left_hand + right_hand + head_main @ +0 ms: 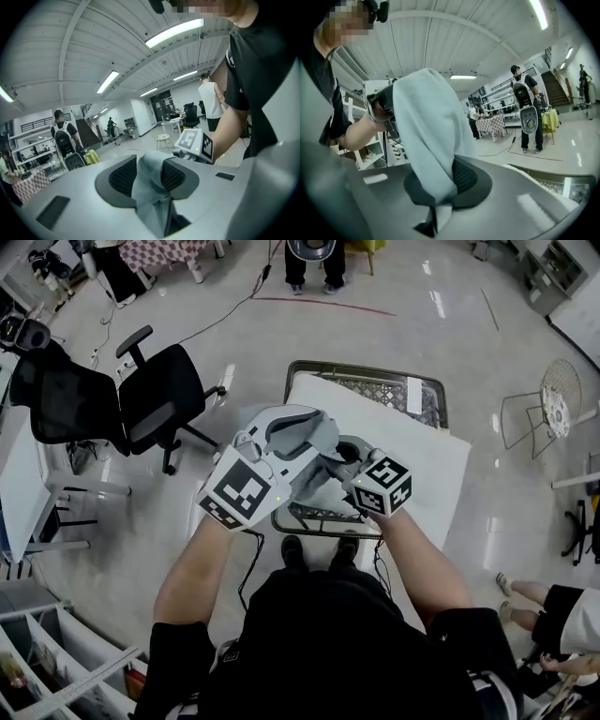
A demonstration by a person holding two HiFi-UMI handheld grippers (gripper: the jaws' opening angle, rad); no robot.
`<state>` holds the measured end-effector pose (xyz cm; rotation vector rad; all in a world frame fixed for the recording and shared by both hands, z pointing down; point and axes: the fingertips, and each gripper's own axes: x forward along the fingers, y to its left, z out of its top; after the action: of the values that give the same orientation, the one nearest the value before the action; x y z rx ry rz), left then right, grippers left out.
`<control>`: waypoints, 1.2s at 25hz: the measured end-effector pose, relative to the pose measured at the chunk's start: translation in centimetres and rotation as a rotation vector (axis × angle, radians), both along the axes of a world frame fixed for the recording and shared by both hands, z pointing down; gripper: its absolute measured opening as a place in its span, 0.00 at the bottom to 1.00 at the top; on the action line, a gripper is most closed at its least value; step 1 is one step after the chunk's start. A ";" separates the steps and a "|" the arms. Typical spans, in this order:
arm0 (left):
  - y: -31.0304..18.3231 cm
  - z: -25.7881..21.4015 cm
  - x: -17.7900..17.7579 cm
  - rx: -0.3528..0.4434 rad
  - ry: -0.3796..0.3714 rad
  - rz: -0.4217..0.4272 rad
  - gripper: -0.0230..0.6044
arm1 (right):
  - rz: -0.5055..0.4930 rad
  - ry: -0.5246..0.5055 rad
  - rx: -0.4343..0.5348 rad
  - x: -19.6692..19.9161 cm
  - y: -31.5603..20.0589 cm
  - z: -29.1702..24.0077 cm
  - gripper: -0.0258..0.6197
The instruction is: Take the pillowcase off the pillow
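Observation:
In the head view the white pillow [427,460] lies bare across a wire cart [375,382]. Above its near end both grippers hold up the grey pillowcase [317,439], bunched between them. My left gripper [298,432] has a fold of the pillowcase [151,185] lying between its pads [123,176], with a dark gap beside the cloth, so the left gripper [150,174] stands open. My right gripper [343,463] is shut on the pillowcase [425,131], which drapes up and over the right gripper [440,190]. The grippers point at each other, close together.
A black office chair [155,395] stands left of the cart. White shelving [56,652] is at the lower left, a wire stool [548,409] at the right. One person stands beyond the cart [314,259]; another person's legs [539,596] show at the right.

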<state>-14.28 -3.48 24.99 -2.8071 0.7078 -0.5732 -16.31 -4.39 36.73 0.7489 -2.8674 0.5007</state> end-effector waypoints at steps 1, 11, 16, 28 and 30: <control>-0.1 0.4 -0.5 0.002 -0.014 -0.009 0.24 | 0.008 0.018 0.011 0.7 -0.4 0.0 0.07; -0.8 1.5 -1.8 -0.035 0.049 -0.057 0.30 | 0.229 0.286 0.196 11.3 -6.6 -4.8 0.07; -2.7 2.2 -3.6 -0.044 0.035 -0.112 0.30 | 0.336 0.304 0.314 15.8 -7.5 -10.2 0.07; -6.0 5.9 -4.8 -0.114 0.000 -0.167 0.30 | 0.501 0.306 0.495 23.5 -5.1 -22.9 0.07; -6.1 6.4 -3.9 -0.127 -0.003 -0.152 0.30 | 0.502 0.365 0.477 24.0 -4.9 -21.4 0.07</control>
<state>-18.18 -9.56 31.34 -2.8839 0.9208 -0.6700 7.66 -9.29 15.31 1.4726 -2.4521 -0.2756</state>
